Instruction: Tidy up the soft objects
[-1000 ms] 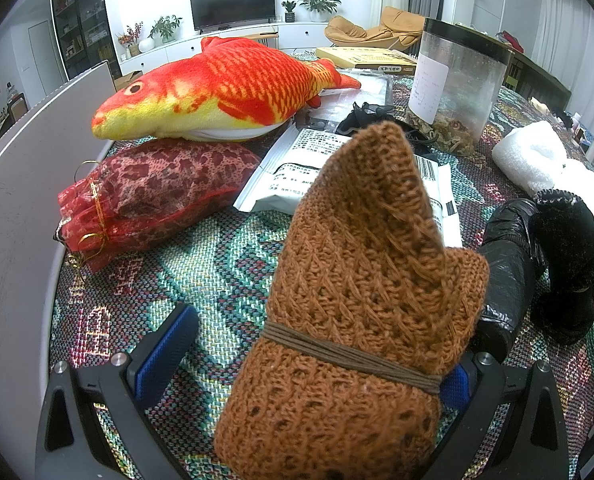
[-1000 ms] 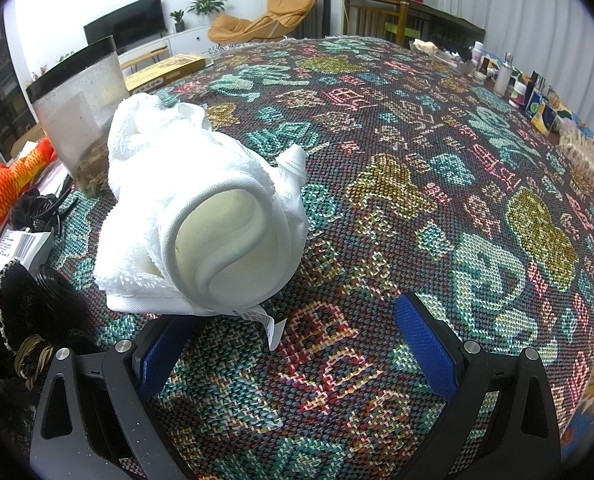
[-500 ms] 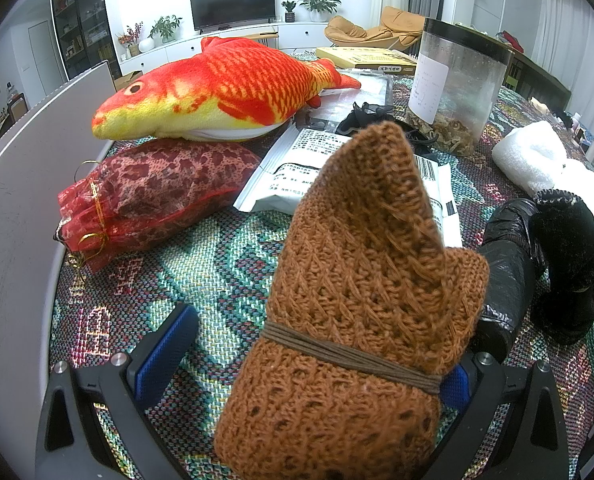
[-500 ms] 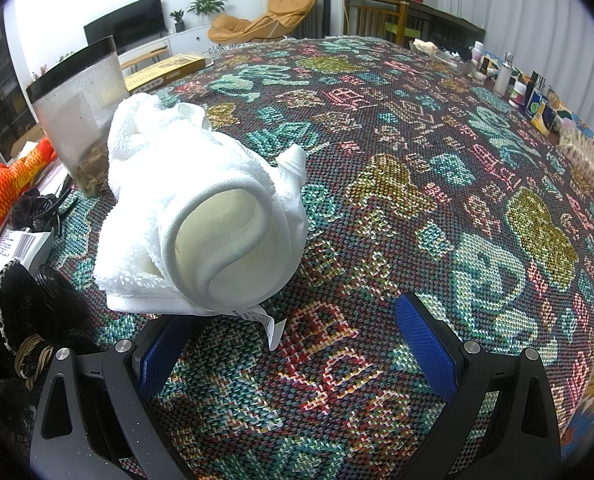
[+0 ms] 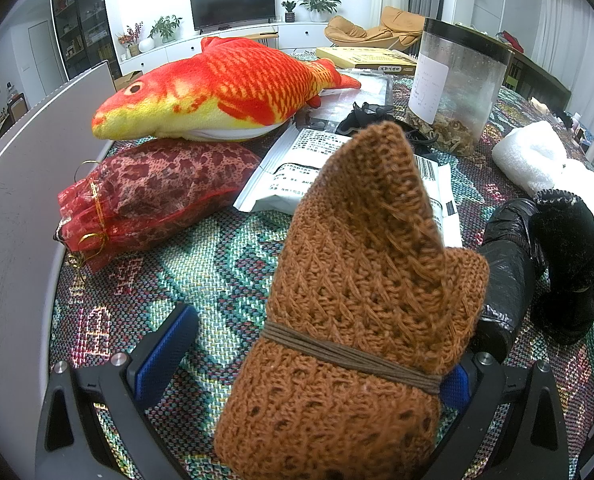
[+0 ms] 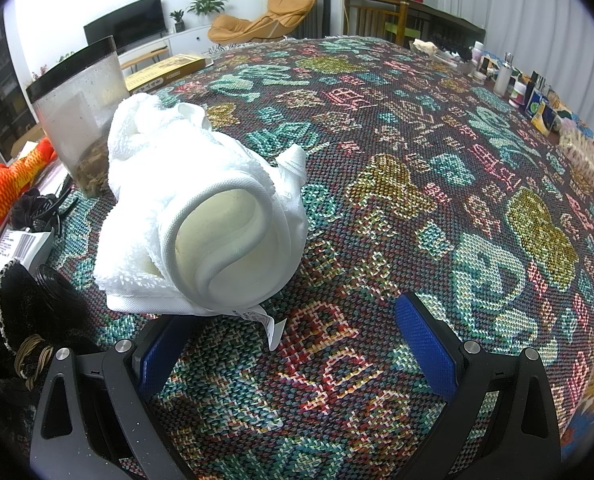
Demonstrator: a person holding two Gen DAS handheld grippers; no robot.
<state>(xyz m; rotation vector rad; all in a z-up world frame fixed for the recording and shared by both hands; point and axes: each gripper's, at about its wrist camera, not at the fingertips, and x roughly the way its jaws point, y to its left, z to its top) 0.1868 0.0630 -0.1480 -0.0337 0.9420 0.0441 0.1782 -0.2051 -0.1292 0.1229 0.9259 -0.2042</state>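
In the left wrist view a brown knitted bundle (image 5: 361,300), tied with brown cord, stands between my left gripper's (image 5: 309,356) wide-open jaws, against the right finger and apart from the left one. Behind it lie a red-and-yellow plush fish (image 5: 225,88), a red mesh pouch (image 5: 153,196), a black shiny roll (image 5: 505,268) and a black fuzzy item (image 5: 569,264). In the right wrist view a rolled white towel (image 6: 201,216) lies on the patterned tablecloth (image 6: 417,160) just ahead of my open, empty right gripper (image 6: 293,344), nearer its left finger.
A clear jar with a black lid (image 5: 457,84) stands behind, also in the right wrist view (image 6: 77,112). White printed packets (image 5: 305,160) and a yellow box (image 5: 369,56) lie nearby. A grey panel (image 5: 21,200) rises at the left. Small bottles (image 6: 505,76) line the far right edge.
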